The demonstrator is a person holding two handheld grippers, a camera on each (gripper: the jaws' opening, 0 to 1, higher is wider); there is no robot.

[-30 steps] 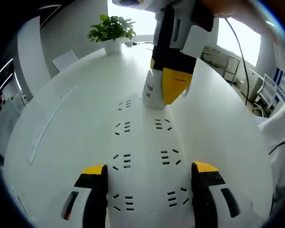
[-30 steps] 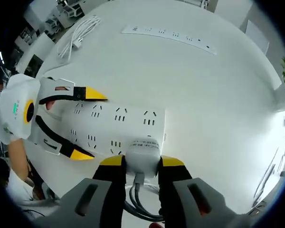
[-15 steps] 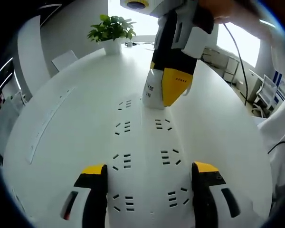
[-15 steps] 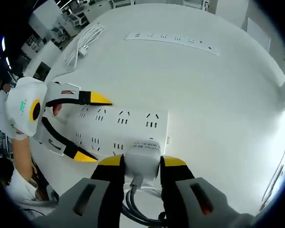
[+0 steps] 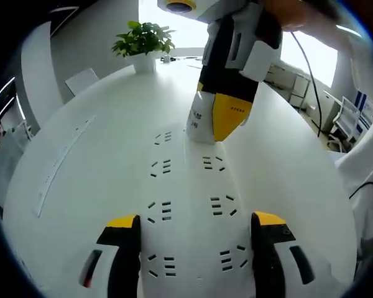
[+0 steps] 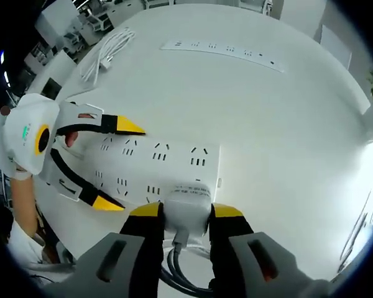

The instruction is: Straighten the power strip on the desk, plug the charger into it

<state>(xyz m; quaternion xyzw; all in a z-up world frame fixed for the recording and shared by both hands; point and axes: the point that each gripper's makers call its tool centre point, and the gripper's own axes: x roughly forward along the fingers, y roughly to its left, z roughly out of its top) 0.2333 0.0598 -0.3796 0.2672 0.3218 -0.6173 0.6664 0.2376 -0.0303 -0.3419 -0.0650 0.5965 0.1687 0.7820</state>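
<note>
Jaws of the left gripper stood apart in the left gripper view, straddling the near end of the wide white plastic power strip with two rows of sockets, which ran straight ahead of them along the round white desk. Beyond the jaws, at the strip's far end, the right gripper came down from above, its yellow-tipped jaws clamped on the white block-shaped charger, which met the strip's top face. A green potted plant stood far ahead, left of the jaw line.

In the right gripper view, the right gripper held the charger pinched between both jaws, its cable trailing back between them. The charger sat on the strip just ahead of the jaws. To their left, the left gripper bracketed the strip's other end, jaws spread. Well ahead lay a slim white second power strip and a coiled white cord.
</note>
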